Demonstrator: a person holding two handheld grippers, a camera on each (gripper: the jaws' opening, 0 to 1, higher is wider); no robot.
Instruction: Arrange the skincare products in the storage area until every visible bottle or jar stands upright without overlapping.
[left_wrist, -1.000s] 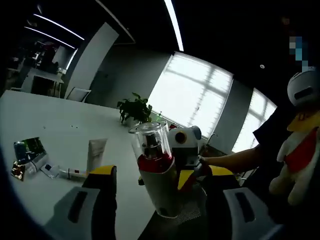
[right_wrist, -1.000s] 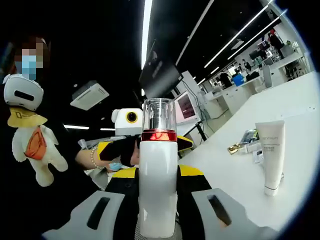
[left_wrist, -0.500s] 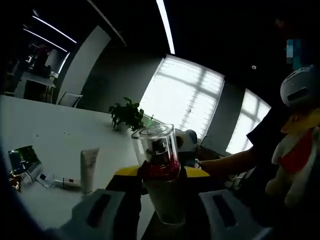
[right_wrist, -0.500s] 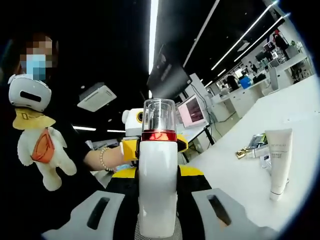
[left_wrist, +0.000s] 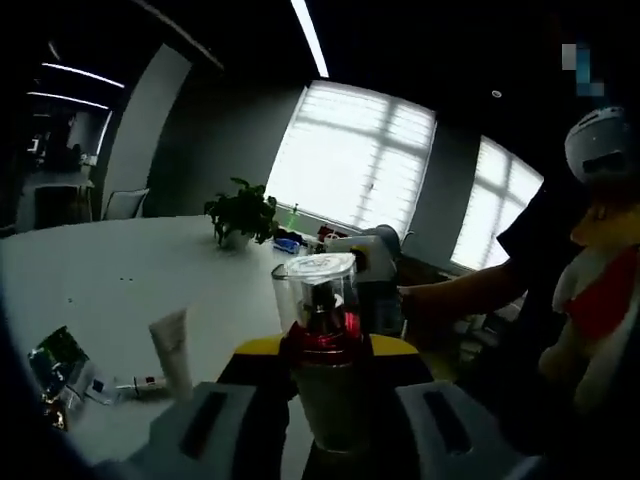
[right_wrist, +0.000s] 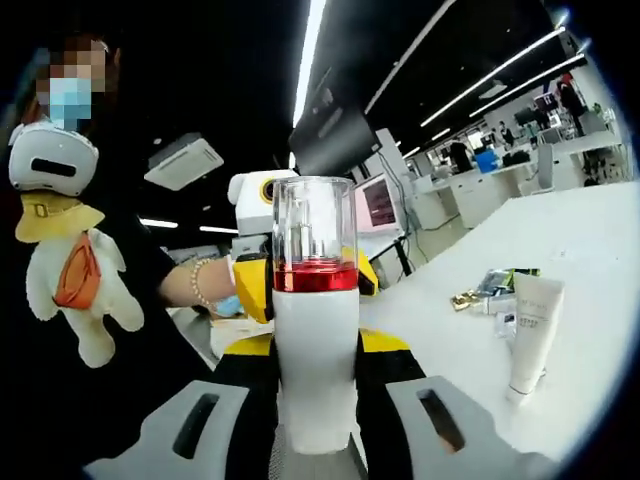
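A white pump bottle with a red band and a clear cap is held upright in the air between the yellow pads of my left gripper, which is shut on its body. My right gripper is shut on the same bottle from the opposite side. Each gripper shows behind the bottle in the other's view. A white tube stands on its cap on the white table; the right gripper view has this tube at the right.
Foil sachets and small packs lie near the tube, and these packs sit behind it in the right gripper view. A potted plant stands farther back. A person wearing a plush toy stands close behind the grippers.
My left gripper's jaws, wide apart a second ago, have shut onto the bottle. The bottle, seen tilted before in the left gripper view, now looks upright. The right gripper has kept its hold.
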